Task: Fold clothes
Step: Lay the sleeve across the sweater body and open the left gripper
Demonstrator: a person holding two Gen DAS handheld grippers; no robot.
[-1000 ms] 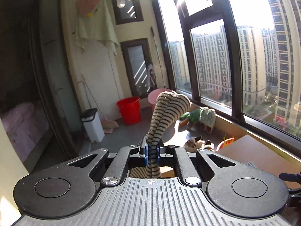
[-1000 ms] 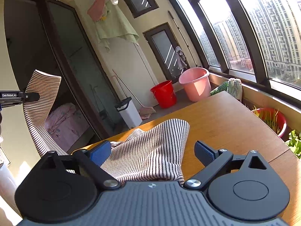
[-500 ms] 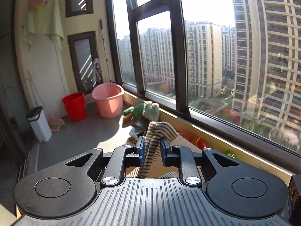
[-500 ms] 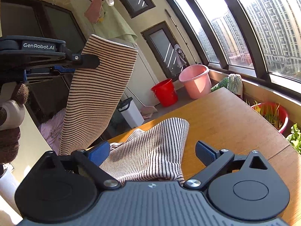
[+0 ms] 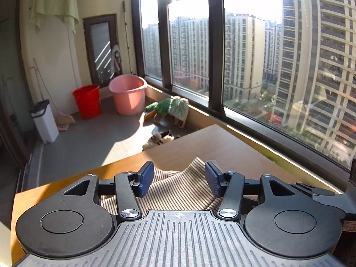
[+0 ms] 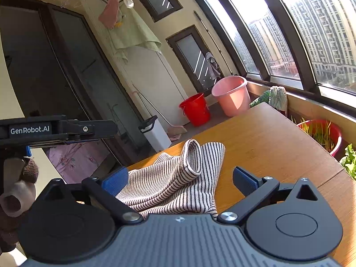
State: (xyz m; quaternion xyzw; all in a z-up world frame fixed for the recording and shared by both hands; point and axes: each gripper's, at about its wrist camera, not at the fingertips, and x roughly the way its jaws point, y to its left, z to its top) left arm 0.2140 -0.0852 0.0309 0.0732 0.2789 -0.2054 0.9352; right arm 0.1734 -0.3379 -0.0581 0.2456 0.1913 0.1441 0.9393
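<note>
The left gripper (image 5: 179, 179), which had pinched the raised sleeve a second earlier, stood wide and empty over the striped garment (image 6: 178, 182) at lower centre on the worktop (image 6: 267, 142), its sleeve apparently folded over, the right gripper (image 6: 180, 182) also wide.

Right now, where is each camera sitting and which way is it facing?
Left wrist: on the left gripper, looking along its open fingers over the striped garment and table toward the windows.
Right wrist: on the right gripper, open, facing the balcony's end wall; the left gripper and a hand show at left.
Shared: garment, table, pink bucket, red bucket.
</note>
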